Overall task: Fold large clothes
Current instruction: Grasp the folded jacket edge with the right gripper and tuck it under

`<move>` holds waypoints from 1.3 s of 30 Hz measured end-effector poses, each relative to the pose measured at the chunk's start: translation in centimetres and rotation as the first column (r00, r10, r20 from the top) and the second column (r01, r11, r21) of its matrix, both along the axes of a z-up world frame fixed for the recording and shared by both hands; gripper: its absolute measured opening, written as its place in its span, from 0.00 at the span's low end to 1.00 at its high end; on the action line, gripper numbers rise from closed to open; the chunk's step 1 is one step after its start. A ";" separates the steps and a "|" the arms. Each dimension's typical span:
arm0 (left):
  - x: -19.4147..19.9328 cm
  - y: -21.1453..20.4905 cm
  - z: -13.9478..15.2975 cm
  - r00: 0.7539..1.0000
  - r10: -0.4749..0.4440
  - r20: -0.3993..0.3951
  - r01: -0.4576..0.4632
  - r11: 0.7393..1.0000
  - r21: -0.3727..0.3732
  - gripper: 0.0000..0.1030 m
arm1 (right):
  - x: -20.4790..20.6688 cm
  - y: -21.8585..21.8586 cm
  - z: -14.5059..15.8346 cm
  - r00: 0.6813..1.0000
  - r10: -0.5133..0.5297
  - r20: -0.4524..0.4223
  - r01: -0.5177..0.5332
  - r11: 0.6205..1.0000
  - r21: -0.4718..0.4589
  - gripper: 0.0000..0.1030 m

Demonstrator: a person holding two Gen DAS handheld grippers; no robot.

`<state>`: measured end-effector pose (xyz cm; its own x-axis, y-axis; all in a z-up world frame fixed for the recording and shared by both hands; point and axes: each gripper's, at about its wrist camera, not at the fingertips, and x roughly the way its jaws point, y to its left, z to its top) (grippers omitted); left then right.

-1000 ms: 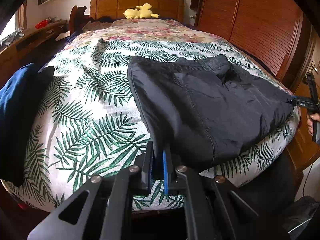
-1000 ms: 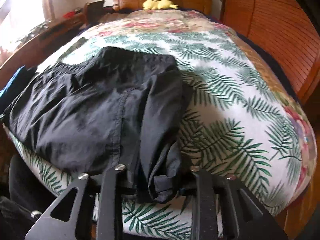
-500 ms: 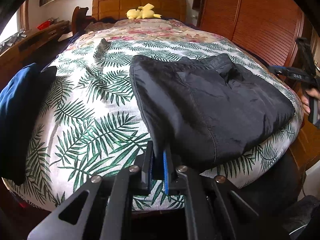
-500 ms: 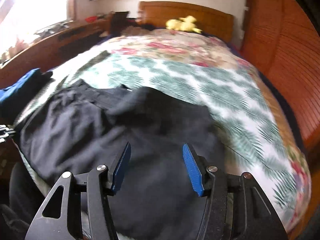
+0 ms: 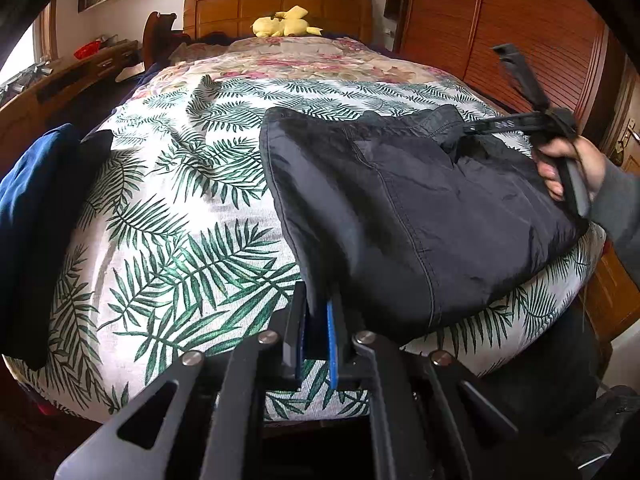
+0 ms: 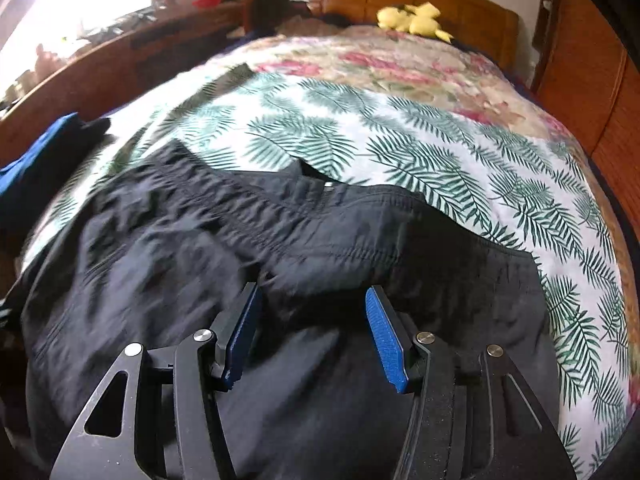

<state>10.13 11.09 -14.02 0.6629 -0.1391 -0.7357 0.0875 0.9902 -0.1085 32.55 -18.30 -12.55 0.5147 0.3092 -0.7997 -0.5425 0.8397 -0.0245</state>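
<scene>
A black garment (image 5: 420,208), folded over, lies on the near end of the bed, its waistband toward the headboard (image 6: 304,208). My left gripper (image 5: 318,320) is shut on the garment's near left edge at the foot of the bed. My right gripper (image 6: 312,332) is open and empty, hovering over the garment's right part. It also shows in the left wrist view (image 5: 476,128), held by a hand, its tip at the waistband on the garment's far right.
The bed has a palm-leaf sheet (image 5: 180,220) and a floral cover (image 5: 304,60) further back. Blue and black clothes (image 5: 36,208) lie at the left edge. A yellow plush (image 5: 286,22) sits by the headboard. A wooden wardrobe (image 5: 520,40) stands right.
My right gripper let go of the garment's right edge, opened, lifted and moved over the garment toward its waistband. My left gripper stayed shut on the near edge.
</scene>
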 end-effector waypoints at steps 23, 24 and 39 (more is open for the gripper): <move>0.3 0.6 1.9 1.000 0.005 0.024 -0.006 0.999 0.031 0.10 | 8.3 3.8 -2.9 0.999 -0.034 -0.032 0.032 0.998 -0.060 0.22; 0.1 0.8 2.2 0.999 0.014 0.035 -0.016 0.999 0.041 0.11 | 8.6 3.9 -2.9 0.999 -0.040 -0.036 0.038 0.998 -0.059 0.22; 0.7 0.4 4.4 0.995 0.017 0.103 -0.018 1.000 0.017 0.18 | 9.6 -6.2 1.2 0.989 -0.143 0.030 0.144 0.990 -0.005 0.54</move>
